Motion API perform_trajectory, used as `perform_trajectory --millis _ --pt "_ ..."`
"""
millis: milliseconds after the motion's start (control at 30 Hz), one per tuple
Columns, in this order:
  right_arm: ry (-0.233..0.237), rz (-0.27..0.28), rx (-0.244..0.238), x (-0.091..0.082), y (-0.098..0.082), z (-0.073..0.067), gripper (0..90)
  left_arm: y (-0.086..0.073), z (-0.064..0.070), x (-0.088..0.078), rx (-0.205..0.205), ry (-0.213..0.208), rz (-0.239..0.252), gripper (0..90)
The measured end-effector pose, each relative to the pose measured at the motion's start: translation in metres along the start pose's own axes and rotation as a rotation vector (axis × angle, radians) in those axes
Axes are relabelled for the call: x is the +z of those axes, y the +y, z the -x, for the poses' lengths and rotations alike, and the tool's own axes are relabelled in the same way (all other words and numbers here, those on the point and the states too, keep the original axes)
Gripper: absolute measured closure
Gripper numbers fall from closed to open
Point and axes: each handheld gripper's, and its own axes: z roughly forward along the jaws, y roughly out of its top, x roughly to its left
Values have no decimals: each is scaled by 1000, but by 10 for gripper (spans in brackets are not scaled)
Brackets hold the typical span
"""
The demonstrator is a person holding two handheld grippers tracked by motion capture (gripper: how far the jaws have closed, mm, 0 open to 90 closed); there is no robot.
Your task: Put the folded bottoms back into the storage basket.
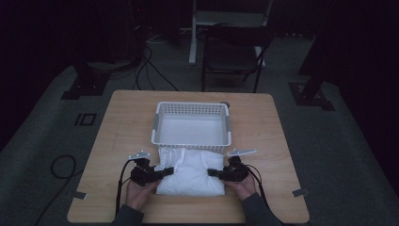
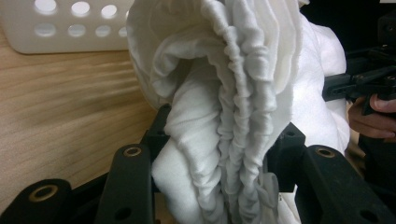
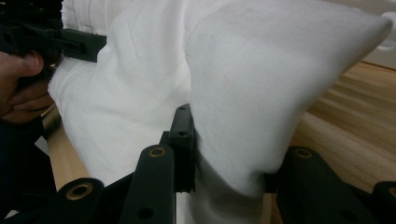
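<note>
A folded white cloth [image 1: 190, 174] lies on the wooden table [image 1: 127, 122], just in front of a white perforated basket [image 1: 193, 106]. My left gripper [image 1: 165, 172] is shut on the cloth's left edge. In the left gripper view the gathered, ruffled folds of the cloth [image 2: 233, 93] are pinched between the black jaws of that gripper [image 2: 224, 140]. My right gripper [image 1: 211, 173] is shut on the right edge, where a bunched corner of the cloth [image 3: 261, 70] bulges up between the jaws of the right gripper [image 3: 229, 154]. Both grippers rest low at table level, facing each other.
The basket stands empty at the table's middle back, close to the cloth's far edge. Behind the table stands a dark chair [image 1: 233, 52]. Cables [image 1: 61, 165] lie on the floor at the left. Bare tabletop lies to either side of the basket.
</note>
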Motion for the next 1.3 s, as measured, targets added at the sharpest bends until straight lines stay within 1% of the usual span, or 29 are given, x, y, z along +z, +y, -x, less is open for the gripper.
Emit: perform_trajectory --millis 100,267,400,600,667,700,733,900,967,1167,1200,1300 --pt "-2 8 -10 -3 0 -3 679 1 5 -3 22 6 10 551" --pt "2 30 -21 -10 1 -7 679 3 13 -10 37 9 32 553" --pt "3 42 -42 -16 3 -13 679 6 21 -17 71 15 50 554" --pt "3 77 -73 -26 10 -25 679 13 30 -29 89 10 89 554" --pt "2 82 -76 -28 11 -27 679 13 30 -29 89 10 89 554" --pt "-4 94 -93 -32 15 -31 680 15 34 -33 101 11 103 554" --pt "-5 99 -98 -33 16 -32 679 17 35 -34 101 9 109 554" --pt "-13 113 -108 -38 23 -37 679 25 40 -40 117 14 124 554" --pt "-20 124 -125 -41 28 -40 680 27 41 -42 120 17 135 553" --pt "-28 138 -143 -45 36 -45 679 35 45 -47 136 23 153 553" --pt "-35 144 -151 -46 39 -46 679 36 46 -48 138 25 156 553" --pt "-40 154 -154 -48 42 -47 679 43 48 -50 150 27 165 553"
